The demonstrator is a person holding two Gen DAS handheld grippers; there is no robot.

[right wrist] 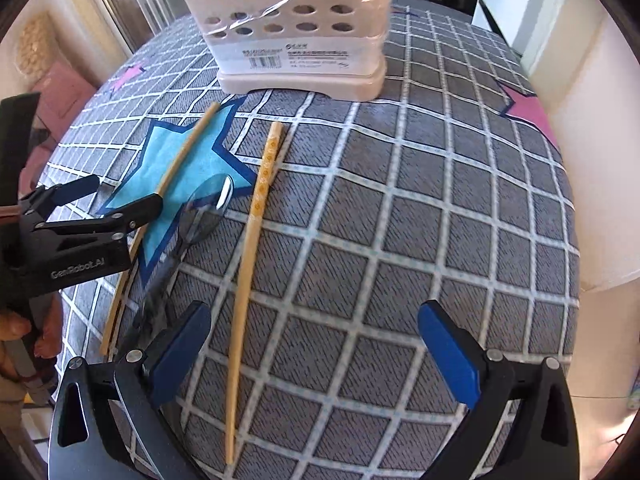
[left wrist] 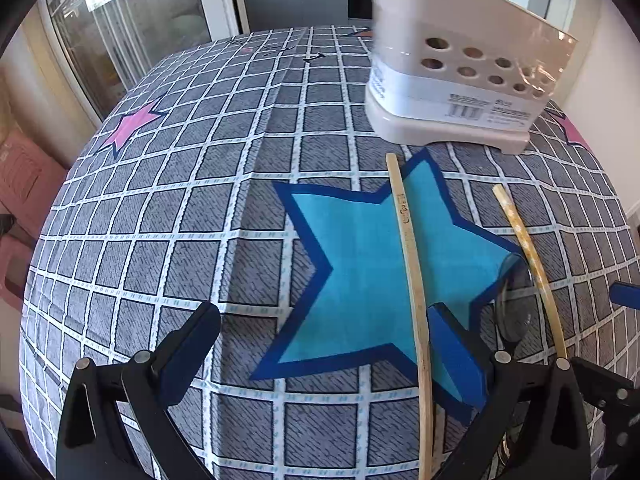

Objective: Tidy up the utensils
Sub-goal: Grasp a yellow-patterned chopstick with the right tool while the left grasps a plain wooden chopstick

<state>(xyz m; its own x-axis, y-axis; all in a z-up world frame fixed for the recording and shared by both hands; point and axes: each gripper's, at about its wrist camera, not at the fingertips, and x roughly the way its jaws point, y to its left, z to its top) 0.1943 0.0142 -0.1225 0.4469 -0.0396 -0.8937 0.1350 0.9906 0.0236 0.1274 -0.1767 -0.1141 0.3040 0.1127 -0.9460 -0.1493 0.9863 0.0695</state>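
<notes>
1. You have two chopsticks on the checked tablecloth (right wrist: 400,240): a plain chopstick (left wrist: 412,272) lying across the blue star (left wrist: 360,280), and a patterned chopstick (right wrist: 256,216) with yellow dots just to its right, well apart from it.
2. One clear spoon (right wrist: 208,208) lies between the two chopsticks, its bowl at the edge of the blue star; in the left wrist view it shows only as a glassy shape beside the pad.
3. One white utensil holder (right wrist: 304,40) with round holes stands upright at the far side of the cloth, beyond the far ends of both chopsticks. Something sticks out of its top, but you cannot tell what.
4. Your left gripper (left wrist: 332,352) is low over the cloth with its jaws wide apart. The plain chopstick passes just beside the inner face of its right pad (left wrist: 456,360); contact cannot be judged.
5. Your right gripper (right wrist: 316,344) also has its jaws wide apart, holding nothing. The patterned chopstick's near end runs between them, closer to the left finger.
6. A hand (right wrist: 16,340) is partly visible at the left edge of the right wrist view.
</notes>
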